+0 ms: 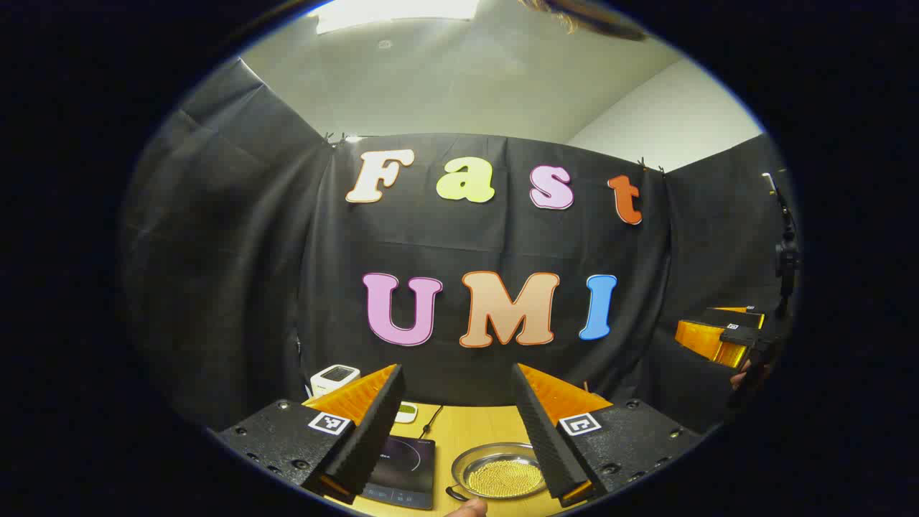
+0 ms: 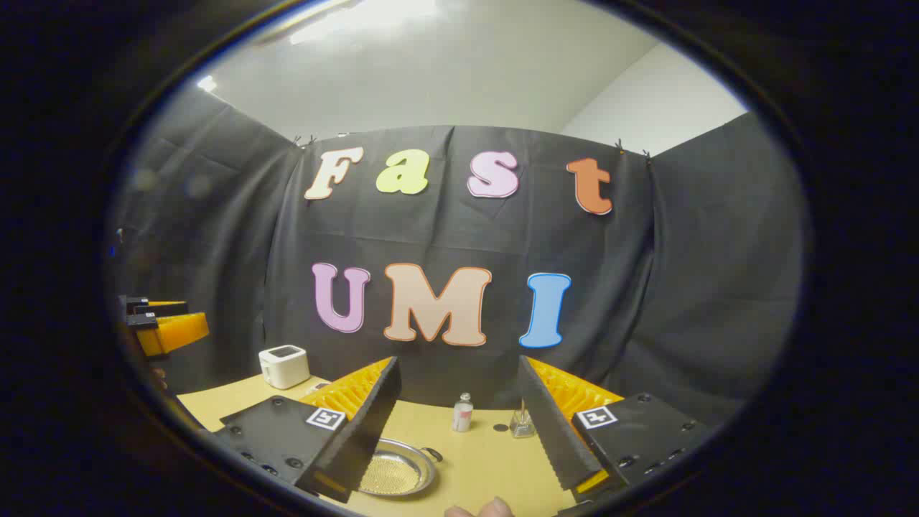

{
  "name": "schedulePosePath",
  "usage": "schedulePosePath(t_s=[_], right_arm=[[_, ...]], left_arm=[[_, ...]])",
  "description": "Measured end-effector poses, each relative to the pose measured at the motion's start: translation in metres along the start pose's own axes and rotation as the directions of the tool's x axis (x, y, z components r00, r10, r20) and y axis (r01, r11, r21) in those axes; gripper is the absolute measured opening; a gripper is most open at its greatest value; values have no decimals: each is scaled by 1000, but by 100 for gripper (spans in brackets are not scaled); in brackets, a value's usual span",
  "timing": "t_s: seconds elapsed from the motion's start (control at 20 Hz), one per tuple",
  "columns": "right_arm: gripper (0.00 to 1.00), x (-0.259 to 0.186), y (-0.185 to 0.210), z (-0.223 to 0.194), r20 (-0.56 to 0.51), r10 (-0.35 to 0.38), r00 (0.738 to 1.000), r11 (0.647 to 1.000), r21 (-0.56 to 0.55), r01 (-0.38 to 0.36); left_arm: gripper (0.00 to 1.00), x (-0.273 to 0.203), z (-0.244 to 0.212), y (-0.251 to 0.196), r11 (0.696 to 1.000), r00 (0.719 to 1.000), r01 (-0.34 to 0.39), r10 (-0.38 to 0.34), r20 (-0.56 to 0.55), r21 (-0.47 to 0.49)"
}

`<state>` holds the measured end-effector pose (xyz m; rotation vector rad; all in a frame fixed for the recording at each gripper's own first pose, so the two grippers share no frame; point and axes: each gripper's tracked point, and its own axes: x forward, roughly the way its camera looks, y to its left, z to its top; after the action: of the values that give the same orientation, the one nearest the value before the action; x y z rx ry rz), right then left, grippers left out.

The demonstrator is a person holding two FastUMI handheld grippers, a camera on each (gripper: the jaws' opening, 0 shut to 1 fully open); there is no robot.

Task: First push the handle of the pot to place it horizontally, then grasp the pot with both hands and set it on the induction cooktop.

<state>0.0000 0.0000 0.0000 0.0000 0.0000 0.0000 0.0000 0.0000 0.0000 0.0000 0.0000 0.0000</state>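
Below, the pot (image 1: 500,472) sits between the left hand-held gripper's (image 1: 456,402) fingers.

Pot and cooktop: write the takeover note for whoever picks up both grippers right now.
Left gripper: open, raised above the table, holding nothing.
Right gripper: open, raised, holding nothing.
Pot: on the wooden table, beside the induction cooktop, not on it; grain-like contents inside. One handle shows at its rim.
Done: nothing visible yet.
Left: push the handle horizontal, grasp the pot with both grippers, set it on the cooktop.
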Motion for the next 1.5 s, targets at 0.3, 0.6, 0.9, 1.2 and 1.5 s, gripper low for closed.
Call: schedulePosePath(t_s=[0.3, 0.6, 0.9, 1.2, 1.5], right_arm=[[100, 1, 11, 2, 6, 4, 1000, 1000, -7, -4], [100, 3, 22, 3, 3, -7, 1000, 1000, -4, 7], [99, 4, 41, -4, -11, -8, 1000, 1000, -6, 8], [72, 11, 53, -19, -50, 4, 999, 1000, 8, -4], [11, 26, 41, -59, -157, -1, 988, 1000, 6, 2]], left_arm=[[85, 1, 1, 4, 1000, 1000, 22, -22, 5, 5], [85, 1, 1, 18, 999, 999, 33, -33, 7, 0], [90, 0, -2, 31, 999, 999, 46, -46, 8, -9], [90, 3, -4, 40, 999, 999, 37, -37, 0, -11], [90, 15, -15, 42, 1000, 1000, 2, -2, -27, -30]])
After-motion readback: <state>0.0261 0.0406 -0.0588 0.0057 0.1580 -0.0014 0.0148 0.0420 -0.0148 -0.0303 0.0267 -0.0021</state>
